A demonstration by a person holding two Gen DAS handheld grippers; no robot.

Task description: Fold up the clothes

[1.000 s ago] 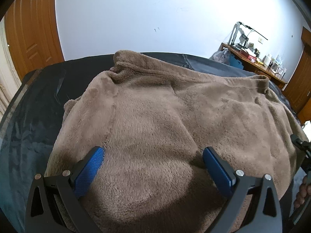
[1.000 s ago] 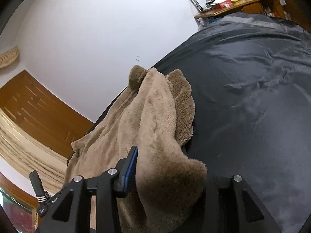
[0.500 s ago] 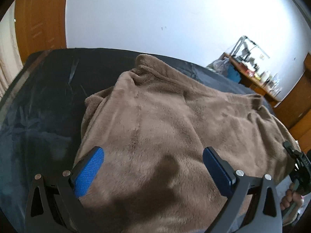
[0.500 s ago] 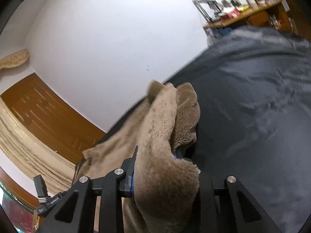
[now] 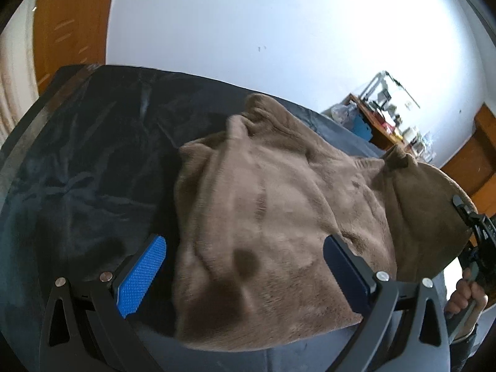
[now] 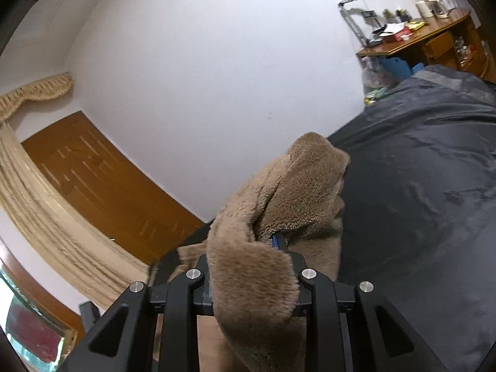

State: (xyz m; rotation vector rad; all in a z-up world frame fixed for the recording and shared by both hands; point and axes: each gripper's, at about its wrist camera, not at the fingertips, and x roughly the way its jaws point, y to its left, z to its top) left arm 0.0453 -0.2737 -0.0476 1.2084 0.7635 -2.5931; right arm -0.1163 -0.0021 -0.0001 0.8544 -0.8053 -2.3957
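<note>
A brown fleece garment [image 5: 279, 217] lies on the dark bed cover [image 5: 93, 170]. My left gripper [image 5: 245, 248] hovers open over the garment's near left edge. Its left pad [image 5: 142, 276] is above the cover and its right pad [image 5: 344, 272] above the fleece, with nothing pinched. My right gripper [image 6: 257, 248] is closing its jaws on a bunched fold of the garment [image 6: 297, 186] and holds it raised off the cover [image 6: 418, 201]. Fleece drapes over that gripper's pads, hiding most of them. At the right edge of the left wrist view, a hand [image 5: 465, 294] holds the right gripper under the lifted cloth.
A wooden desk [image 6: 434, 40] crowded with small items stands against the white wall beyond the bed's far corner. A wooden door [image 6: 102, 179] and a beige curtain [image 6: 40, 201] are on the left side. The dark cover stretches wide to the right of the garment.
The right gripper's jaws have narrowed on the fleece and lifted its right side higher. The left gripper has slid left to the garment's edge, still open.
</note>
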